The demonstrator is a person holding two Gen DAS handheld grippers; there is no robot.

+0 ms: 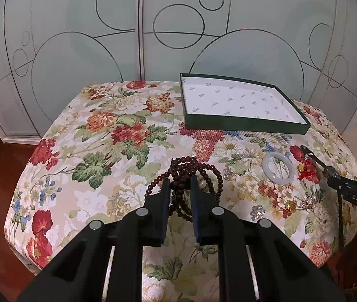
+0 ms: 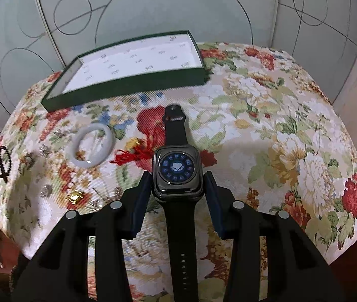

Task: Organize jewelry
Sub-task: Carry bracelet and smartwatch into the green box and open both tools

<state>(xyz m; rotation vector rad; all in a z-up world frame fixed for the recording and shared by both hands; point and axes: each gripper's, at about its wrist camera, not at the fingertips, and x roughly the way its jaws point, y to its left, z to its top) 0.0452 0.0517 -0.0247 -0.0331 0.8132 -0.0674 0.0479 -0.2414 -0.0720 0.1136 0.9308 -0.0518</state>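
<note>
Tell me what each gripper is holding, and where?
Left gripper pinches the beads at the bunched strands. Right gripper flanks the watch case sides; whether it grips cannot be told.
</note>
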